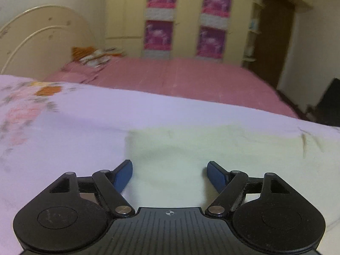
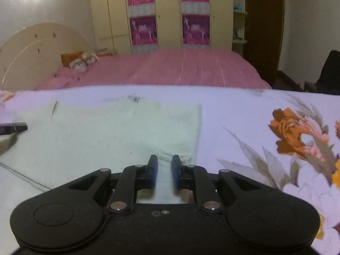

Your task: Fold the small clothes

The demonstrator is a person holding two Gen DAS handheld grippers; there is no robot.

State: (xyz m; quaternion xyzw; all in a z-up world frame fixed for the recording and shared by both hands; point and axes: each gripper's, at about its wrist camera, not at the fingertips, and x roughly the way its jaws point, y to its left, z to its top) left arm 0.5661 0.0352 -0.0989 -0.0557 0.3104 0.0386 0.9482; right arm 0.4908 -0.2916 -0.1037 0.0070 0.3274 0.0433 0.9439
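Observation:
A pale yellow-green cloth [image 1: 180, 146] lies flat on a white sheet printed with orange flowers [image 1: 85, 110]. In the left wrist view my left gripper [image 1: 170, 165] hangs over the cloth's near left part, jaws wide open and nothing between the blue pads [image 1: 124, 175]. The right wrist view shows the same cloth [image 2: 106, 131] with its straight right edge and a small wrinkle near its front right corner. My right gripper [image 2: 165, 159] sits just over that wrinkle, its pads [image 2: 153, 170] a narrow gap apart and not pinching fabric. A dark tip of the other gripper [image 2: 14, 127] pokes in at the left edge.
The floral sheet [image 2: 244, 114] stretches right of the cloth, with an orange flower print [image 2: 291, 131]. Beyond it stands a pink bed [image 2: 170, 68] with a cream headboard [image 2: 38, 48] and pillows [image 2: 80, 60]. A wardrobe with purple panels [image 2: 144, 27] lines the far wall.

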